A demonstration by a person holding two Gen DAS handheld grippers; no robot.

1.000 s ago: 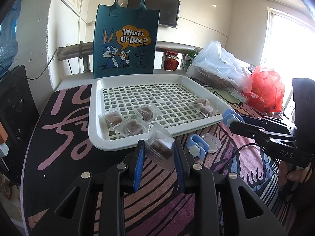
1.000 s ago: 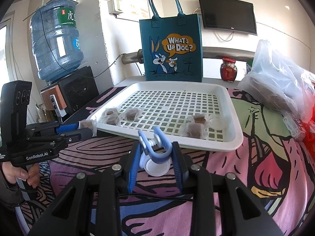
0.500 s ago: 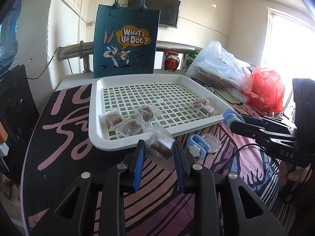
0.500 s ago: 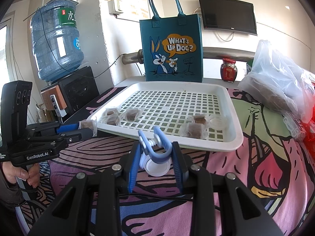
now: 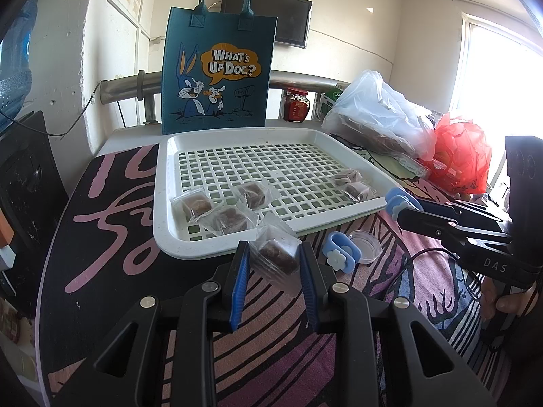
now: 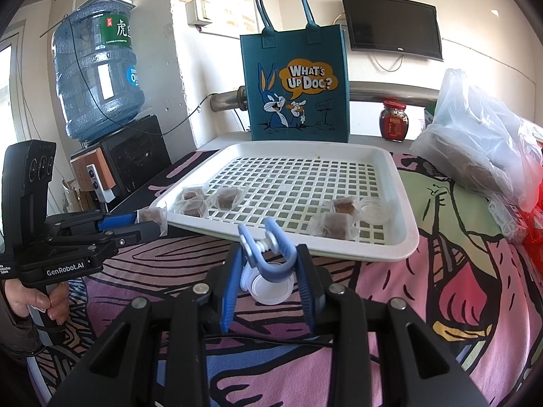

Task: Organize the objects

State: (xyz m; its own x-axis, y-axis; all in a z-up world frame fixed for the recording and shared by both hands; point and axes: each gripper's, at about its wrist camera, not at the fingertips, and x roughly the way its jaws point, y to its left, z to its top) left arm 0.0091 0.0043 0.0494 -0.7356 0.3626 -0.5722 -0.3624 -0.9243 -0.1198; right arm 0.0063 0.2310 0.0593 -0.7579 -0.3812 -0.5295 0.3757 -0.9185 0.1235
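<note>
Your left gripper [image 5: 275, 261] is clamped on a wrapped brown cube [image 5: 276, 254], held just short of the tray's [image 5: 163, 203] near rim. From the right wrist camera, the same gripper [image 6: 149, 222] sits at 9 o'clock with the cube [image 6: 151, 215] pinched between its fingers, just beside the tray's left corner.

Your right gripper [image 6: 269, 271] grips a blue clip [image 6: 268, 254] by its sides; the clip's handles point up and away. A small white lid [image 6: 269, 288] lies under the clip; contact cannot be confirmed. From the left wrist camera, the right gripper [image 5: 395, 207] enters from 3 o'clock, its tip at the tray's near right corner.

Tray contents: three wrapped cubes [image 5: 217, 210] grouped at the near left, two wrapped cubes [image 5: 351, 183] at the near right, and a clear round dish [image 6: 375, 208] beside those two.

On the cloth [image 5: 135, 237] at 4 o'clock from the held cube, a second blue clip [image 5: 339, 254] lies touching another clear dish [image 5: 364, 242].

A blue tote bag [image 5: 217, 78] stands upright behind the tray at 12 o'clock.
</note>
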